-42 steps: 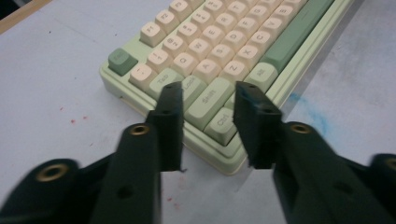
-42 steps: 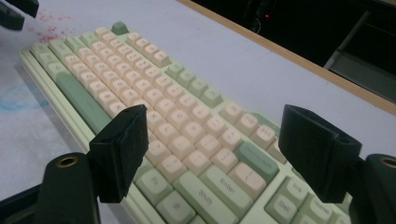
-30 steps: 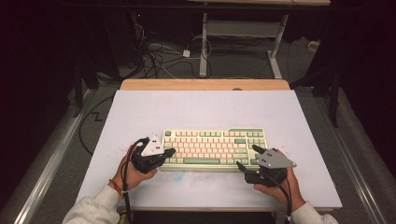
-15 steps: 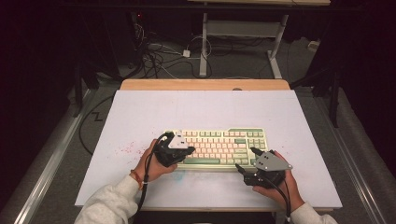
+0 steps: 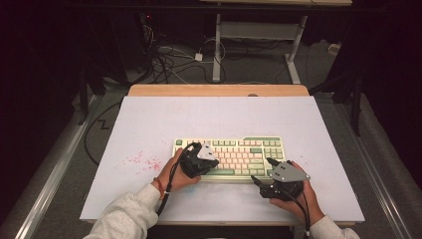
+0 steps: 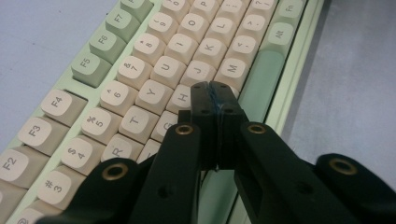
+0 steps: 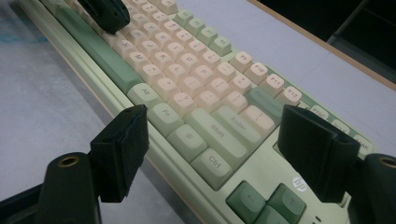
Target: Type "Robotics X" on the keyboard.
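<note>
The keyboard lies at lower centre of the white table. The left gripper, jaws closed and empty, points at its middle keys; the right gripper, jaws wide apart, hovers by its lower right corner.

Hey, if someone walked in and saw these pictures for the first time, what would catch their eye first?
Probably the cream and green keyboard lying near the front of the pale table, with a gripper at each end. The left gripper has its jaws shut together and its tip poised over the letter keys around H and J. The right gripper waits with jaws wide open at the keyboard's right front corner, near the Ctrl and arrow keys.
</note>
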The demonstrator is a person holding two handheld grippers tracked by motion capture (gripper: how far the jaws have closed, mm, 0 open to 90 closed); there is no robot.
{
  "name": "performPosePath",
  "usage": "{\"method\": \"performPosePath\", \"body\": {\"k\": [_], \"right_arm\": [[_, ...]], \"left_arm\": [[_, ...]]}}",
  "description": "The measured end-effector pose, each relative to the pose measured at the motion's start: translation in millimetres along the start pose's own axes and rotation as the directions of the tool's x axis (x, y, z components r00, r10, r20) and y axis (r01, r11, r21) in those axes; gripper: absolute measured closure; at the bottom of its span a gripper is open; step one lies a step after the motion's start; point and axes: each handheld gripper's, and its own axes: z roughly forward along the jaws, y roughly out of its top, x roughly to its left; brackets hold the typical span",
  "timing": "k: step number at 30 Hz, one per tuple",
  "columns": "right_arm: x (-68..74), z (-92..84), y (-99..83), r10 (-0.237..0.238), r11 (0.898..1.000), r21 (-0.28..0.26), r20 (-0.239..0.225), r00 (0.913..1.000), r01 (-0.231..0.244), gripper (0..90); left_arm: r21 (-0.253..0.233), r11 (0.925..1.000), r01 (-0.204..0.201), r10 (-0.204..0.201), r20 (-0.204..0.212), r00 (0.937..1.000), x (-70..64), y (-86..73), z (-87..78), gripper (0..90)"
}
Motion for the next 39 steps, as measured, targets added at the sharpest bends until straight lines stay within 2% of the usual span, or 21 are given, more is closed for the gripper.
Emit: {"method": "performPosePath", "body": {"k": [6, 7, 14, 21, 24, 26, 27, 29, 32, 34, 39], "right_arm": [[0.8, 0.8, 0.2, -0.004, 1.0, 0.008, -0.01, 0.9999, 0.005, 25.3], [1.1, 1.1, 0.2, -0.007, 1.0, 0.012, -0.012, 0.9999, 0.007, 25.4], [2.1, 0.7, 0.7, -0.014, 1.0, 0.015, -0.018, 0.9997, 0.015, 25.6], [1.1, 0.1, 0.6, -0.011, 1.0, 0.012, -0.015, 0.9998, 0.012, 25.6], [0.9, -0.3, 0.6, -0.011, 1.0, 0.011, -0.015, 0.9998, 0.011, 25.6], [0.8, -0.1, 0.6, -0.006, 1.0, 0.012, -0.013, 0.9999, 0.006, 26.1], [0.8, 0.4, 0.6, -0.006, 1.0, 0.012, -0.016, 0.9999, 0.006, 26.1], [1.3, 0.7, 0.7, -0.007, 1.0, 0.014, -0.016, 0.9998, 0.007, 26.1], [1.6, 0.7, 0.7, -0.008, 1.0, 0.016, -0.016, 0.9998, 0.008, 26.1], [1.3, 0.9, 0.6, -0.007, 1.0, 0.016, -0.016, 0.9998, 0.007, 26.1], [1.2, 0.8, 0.7, -0.006, 1.0, 0.015, -0.011, 0.9999, 0.006, 27.0]], "left_arm": [[0.014, 0.9999, -0.006, 0.006, -0.009, 0.9999, 0.7, 0.6, 3.3, 86.9], [0.03, 0.9995, -0.011, 0.011, -0.011, 0.9999, 0.6, 0.4, 5.0, 87.1], [0.012, 0.9996, -0.026, 0.027, -0.023, 0.9994, -1.3, 1.7, 1.6, 85.8], [-0.006, 0.9994, -0.034, 0.033, -0.065, 0.9973, 0.5, 0.4, -7.0, 82.1], [-0.026, 0.9989, -0.038, 0.036, -0.082, 0.996, 0.9, -0.7, -11.8, 77.4], [-0.039, 0.9983, -0.043, 0.039, -0.117, 0.9924, 0.5, -1.5, -14.6, 70.9], [-0.051, 0.9977, -0.043, 0.037, -0.119, 0.9922, 0.7, -2.2, -16.1, 66.5], [-0.069, 0.9964, -0.048, 0.04, -0.123, 0.9916, 1.0, -3.6, -19.3, 64.0], [-0.088, 0.9946, -0.054, 0.04, -0.156, 0.9869, 0.7, -6.4, -25.1, 52.0], [-0.108, 0.9926, -0.057, 0.038, -0.164, 0.9858, 0.0, -8.6, -29.2, 50.0], [-0.118, 0.9906, -0.069, 0.043, -0.209, 0.9769, -3.8, -11.6, -35.7, 38.5]]}}
